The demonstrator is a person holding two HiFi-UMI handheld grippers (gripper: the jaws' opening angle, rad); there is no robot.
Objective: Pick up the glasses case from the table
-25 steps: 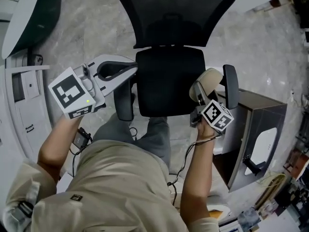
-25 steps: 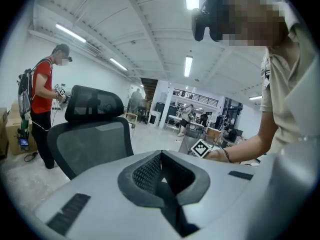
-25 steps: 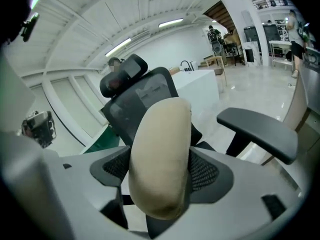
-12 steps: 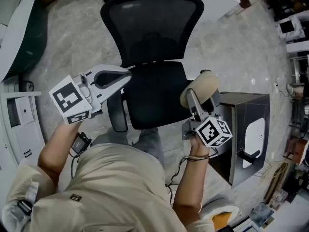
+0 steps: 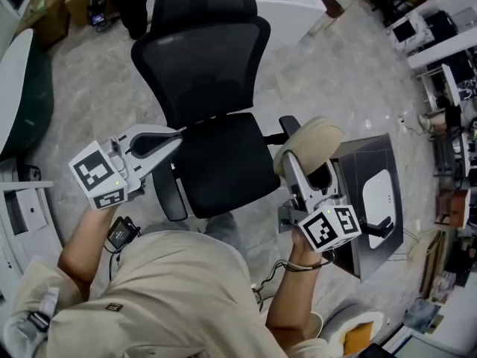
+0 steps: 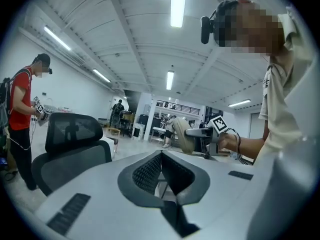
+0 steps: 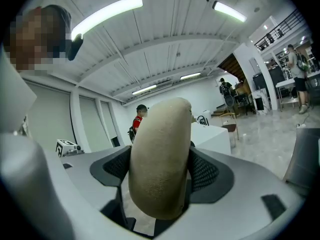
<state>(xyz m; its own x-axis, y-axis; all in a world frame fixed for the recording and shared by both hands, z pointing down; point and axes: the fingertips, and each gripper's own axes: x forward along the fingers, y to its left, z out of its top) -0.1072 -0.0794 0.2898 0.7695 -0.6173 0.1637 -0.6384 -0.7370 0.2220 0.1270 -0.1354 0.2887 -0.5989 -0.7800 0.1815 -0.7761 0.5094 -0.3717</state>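
The glasses case [image 5: 311,142] is a beige, rounded oblong held in the air to the right of a black office chair. My right gripper [image 5: 307,171] is shut on it. In the right gripper view the glasses case [image 7: 160,154] stands on end between the dark pads and hides the right gripper's [image 7: 159,184] fingertips. My left gripper [image 5: 173,136] hovers over the chair's left armrest, shut with nothing in it. In the left gripper view, the left gripper's [image 6: 161,159] pads meet at the tip. Beyond them, the glasses case [image 6: 185,134] shows in the other gripper.
The black office chair [image 5: 216,125] stands directly in front of the person's legs. A grey box-like cabinet [image 5: 380,192] sits on the floor at the right, and a white desk edge [image 5: 15,73] runs along the left. A person in a red shirt [image 6: 22,114] stands in the background.
The head view has swung, so the chair now sits farther left and more of the room shows. The right gripper still holds the case, which is now tilted more upright. The left gripper stays shut.
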